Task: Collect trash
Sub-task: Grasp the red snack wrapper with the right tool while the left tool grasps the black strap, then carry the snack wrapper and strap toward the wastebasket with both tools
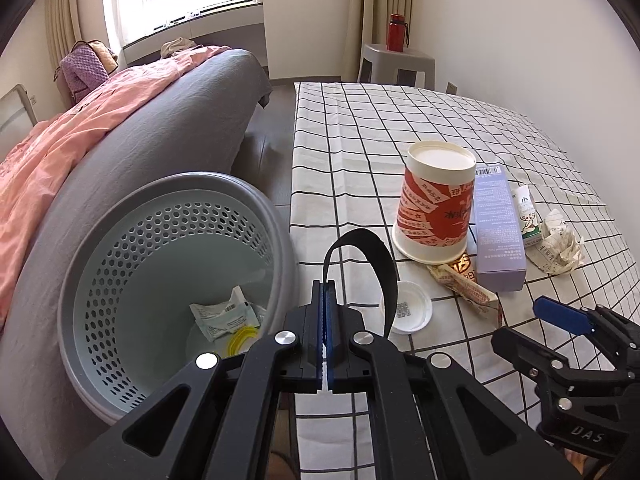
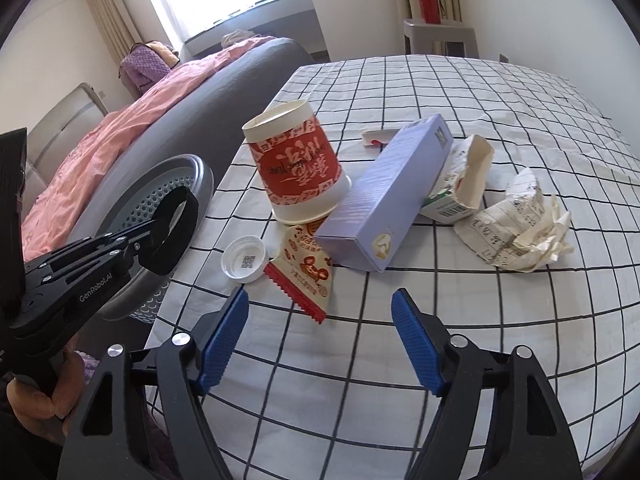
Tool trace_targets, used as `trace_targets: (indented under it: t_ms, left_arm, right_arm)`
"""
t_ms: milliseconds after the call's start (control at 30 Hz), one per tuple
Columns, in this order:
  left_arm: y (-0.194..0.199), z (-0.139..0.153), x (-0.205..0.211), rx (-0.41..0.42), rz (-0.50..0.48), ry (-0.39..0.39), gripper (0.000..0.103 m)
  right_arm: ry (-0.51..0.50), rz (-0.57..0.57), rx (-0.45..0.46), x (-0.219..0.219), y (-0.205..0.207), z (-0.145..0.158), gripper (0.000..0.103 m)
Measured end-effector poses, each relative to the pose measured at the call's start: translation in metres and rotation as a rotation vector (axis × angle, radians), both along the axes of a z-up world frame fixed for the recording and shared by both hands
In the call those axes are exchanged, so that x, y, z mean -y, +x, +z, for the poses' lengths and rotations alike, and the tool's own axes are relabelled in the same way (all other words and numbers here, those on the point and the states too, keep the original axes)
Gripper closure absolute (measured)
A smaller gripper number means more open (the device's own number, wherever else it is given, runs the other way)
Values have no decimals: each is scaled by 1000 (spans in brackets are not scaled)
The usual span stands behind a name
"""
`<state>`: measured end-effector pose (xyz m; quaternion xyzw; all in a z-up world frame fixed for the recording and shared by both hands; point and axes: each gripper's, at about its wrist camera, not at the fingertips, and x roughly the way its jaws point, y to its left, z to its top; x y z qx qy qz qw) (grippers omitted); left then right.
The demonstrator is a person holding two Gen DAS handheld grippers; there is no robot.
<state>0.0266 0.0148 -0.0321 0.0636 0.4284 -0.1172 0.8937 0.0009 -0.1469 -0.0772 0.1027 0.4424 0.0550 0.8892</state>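
**Strap may miss the bin**

My left tongs (image 1: 325, 322) are clamped shut on a thin black strap loop (image 1: 370, 268), held near the counter edge beside the grey bin (image 1: 176, 280), not clearly over its opening. Letting go here could drop it on the rim or floor.

Right tongs (image 2: 320, 340) are partly open, empty, aimed at the red snack wrapper (image 2: 306, 276) and white cap (image 2: 245, 260). Flat wrapper on checked cloth (image 2: 400, 320): pads may pinch fabric. The upturned paper cup (image 2: 296, 164) and purple box (image 2: 384, 196) sit close and could get knocked.
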Motion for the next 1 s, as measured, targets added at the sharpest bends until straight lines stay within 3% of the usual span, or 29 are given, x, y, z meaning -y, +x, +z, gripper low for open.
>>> trace_targets:
  t_ms: [233,300,500,1000]
  left_arm:
    - [0,1,-24,-3,29,-10,102]
    - [0,1,-28,-3,34,-13,102]
    - [1,1,-33,-10,43,-22,102]
    - [-4,9,-43,8,55,-43,102]
  right_arm:
    - [-86,25,2,-29,18,-10,65]
    - [-99,21,2,-32,23,-12,78]
    - [-120,6,22,-35,28,-12,91]
    - [-6,-68,79,-10,-6,23,95]
